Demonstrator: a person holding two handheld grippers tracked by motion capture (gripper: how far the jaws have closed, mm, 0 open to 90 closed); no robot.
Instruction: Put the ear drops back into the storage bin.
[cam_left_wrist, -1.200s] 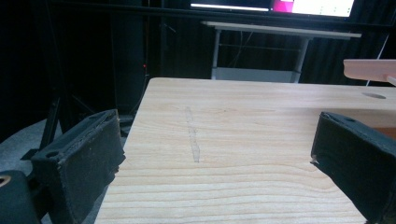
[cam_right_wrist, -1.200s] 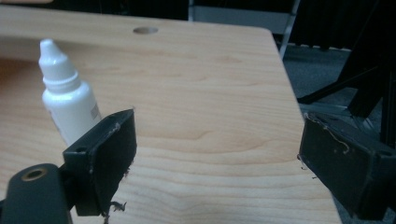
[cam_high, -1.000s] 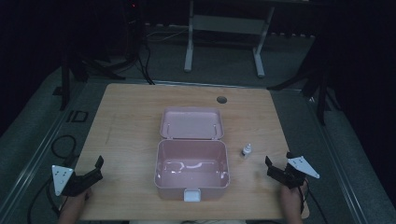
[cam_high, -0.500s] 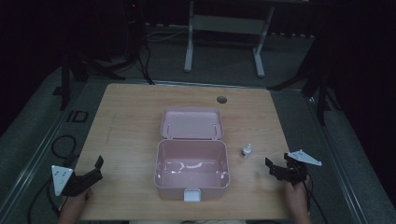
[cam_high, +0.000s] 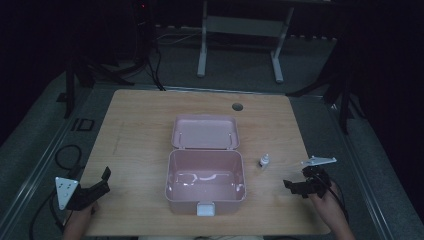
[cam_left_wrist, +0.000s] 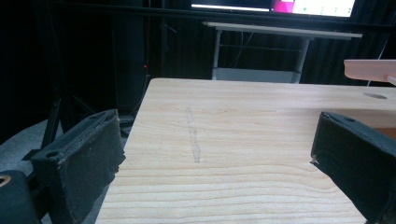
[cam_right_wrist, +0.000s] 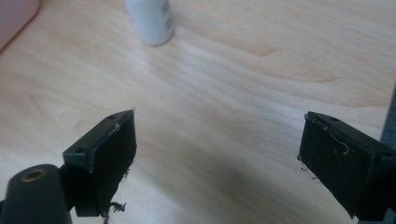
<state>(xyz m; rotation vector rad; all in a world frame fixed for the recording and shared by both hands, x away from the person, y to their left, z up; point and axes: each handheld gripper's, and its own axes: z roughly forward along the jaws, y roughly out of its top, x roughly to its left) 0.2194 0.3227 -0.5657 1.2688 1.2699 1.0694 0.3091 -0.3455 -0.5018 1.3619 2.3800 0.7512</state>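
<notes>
right gripper (cam_high: 295, 186): jaws spread wide, nothing between them; low over the table (cam_high: 135, 130), off the pink box's (cam_high: 205, 181) right side, aimed toward the small white bottle (cam_high: 264, 161).
right gripper, own view: white bottle (cam_right_wrist: 150, 21) stands ahead and left of the gap, not centred between the jaws; only its lower body in frame.
left gripper (cam_high: 95, 189): jaws wide apart, empty; well apart from the pink box on its left side, near the table's front edge. bare wood ahead in its own view (cam_left_wrist: 243, 140).
bottle: upright, just beside the pink box's right wall, apart from it.
pink box: open, lid (cam_high: 205, 132) laid back flat behind it, inside looks empty; white latch (cam_high: 205, 209) at front.
step, judged: approach to the bottle, no contact yet.
risk 1: bottle is narrow and upright; a jaw arriving off-centre could tip it over and send it rolling.
risk 2: closing on the cap end could let it pivot or slip out.
risk 3: a jaw squeezed between bottle and box wall could catch the box and shift it.
</notes>
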